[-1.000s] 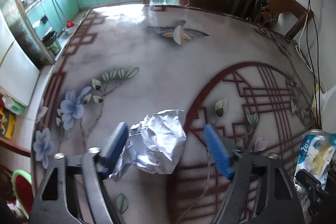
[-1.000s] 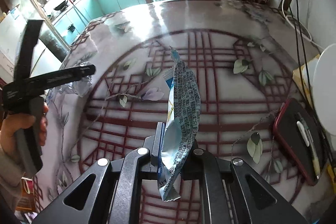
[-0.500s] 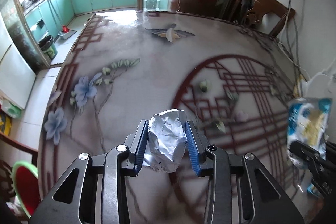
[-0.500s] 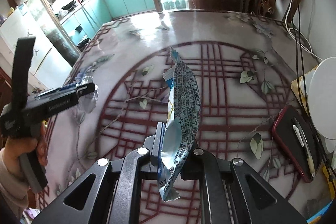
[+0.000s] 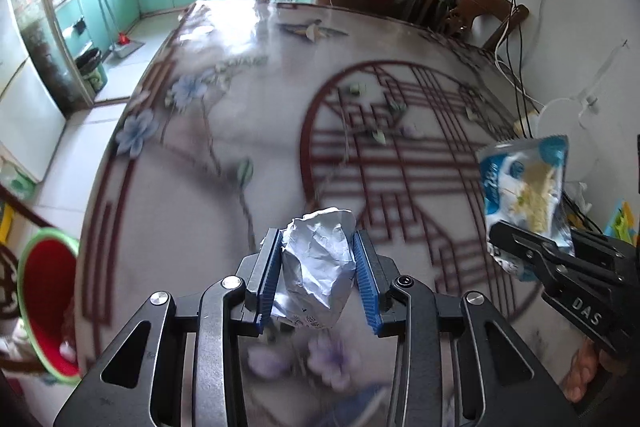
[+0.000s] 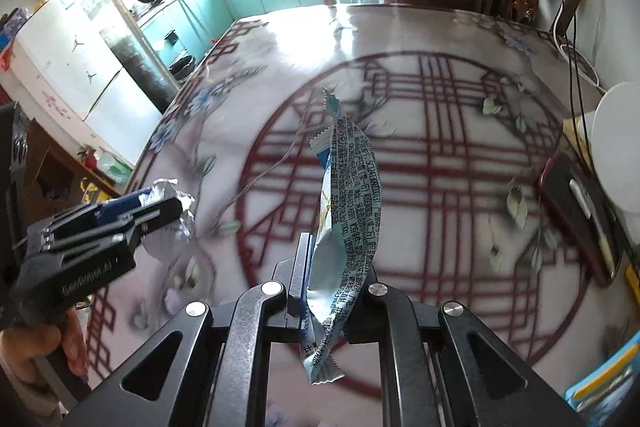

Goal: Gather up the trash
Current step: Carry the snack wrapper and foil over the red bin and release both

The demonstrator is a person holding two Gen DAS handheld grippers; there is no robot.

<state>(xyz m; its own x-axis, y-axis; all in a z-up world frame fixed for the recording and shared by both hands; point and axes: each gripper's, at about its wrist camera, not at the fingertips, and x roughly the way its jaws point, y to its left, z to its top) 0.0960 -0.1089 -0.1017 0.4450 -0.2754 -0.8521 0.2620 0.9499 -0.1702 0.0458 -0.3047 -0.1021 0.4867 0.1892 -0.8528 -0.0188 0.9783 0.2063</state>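
Since a second ago, the left gripper (image 5: 318,281) has closed on the crumpled foil ball (image 5: 318,269) and lifted it up off the table (image 5: 192,211). Back then its blue fingers stood wide apart with the ball lying between them on the table top. The right gripper (image 6: 322,281) has kept its hold on the blue snack wrapper (image 6: 348,211) the whole time.

The big round table has a shiny top with a dark red lattice circle and blue flowers painted on it. Much of it looks blurry in both views.

A red bin with a green rim (image 5: 44,307) sits low down past the left edge of the table, at the far left of the left wrist view.

A dark phone in a red case (image 6: 576,215) lies flat near the right edge of the table.

The snack wrapper is long and thin. It stands up between the right gripper's fingers, and its lower end hangs down below them. The fingers are pressed tight together on it. From the left wrist view the wrapper (image 5: 526,195) shows its printed face, held up over the table at the right.

The foil ball is small, silver and full of wrinkles. Both blue pads (image 5: 269,279) squeeze it from the sides. In the right wrist view it (image 6: 172,211) sticks out of the left gripper (image 6: 132,219), above the left side of the table.
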